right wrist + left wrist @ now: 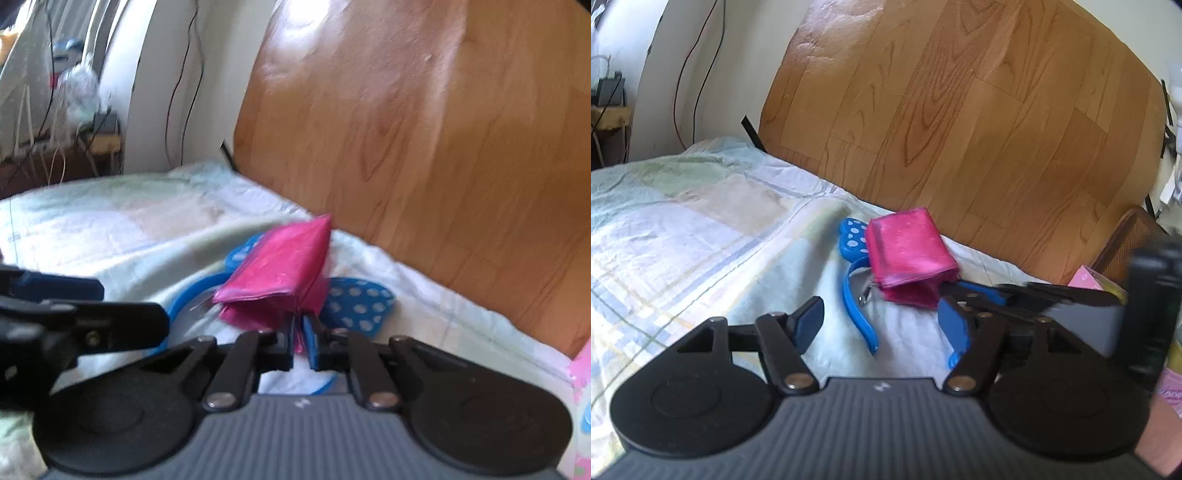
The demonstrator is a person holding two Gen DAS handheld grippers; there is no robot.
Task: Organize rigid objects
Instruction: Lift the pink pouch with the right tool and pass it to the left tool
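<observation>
— Left side?
— Left gripper [882, 325] low over the bed [683, 236], jaws standing apart, nothing between the fingers.
— Middle?
— Blue polka-dot headband [855, 236] flat on the sheet, pink wallet [908, 254] lying across it, close to the wooden board [960, 110].
— Right?
— Right gripper [301, 341] pinched tight on the near edge of the pink wallet, pads nearly meeting on the thin flap. Blurred, though.
</observation>
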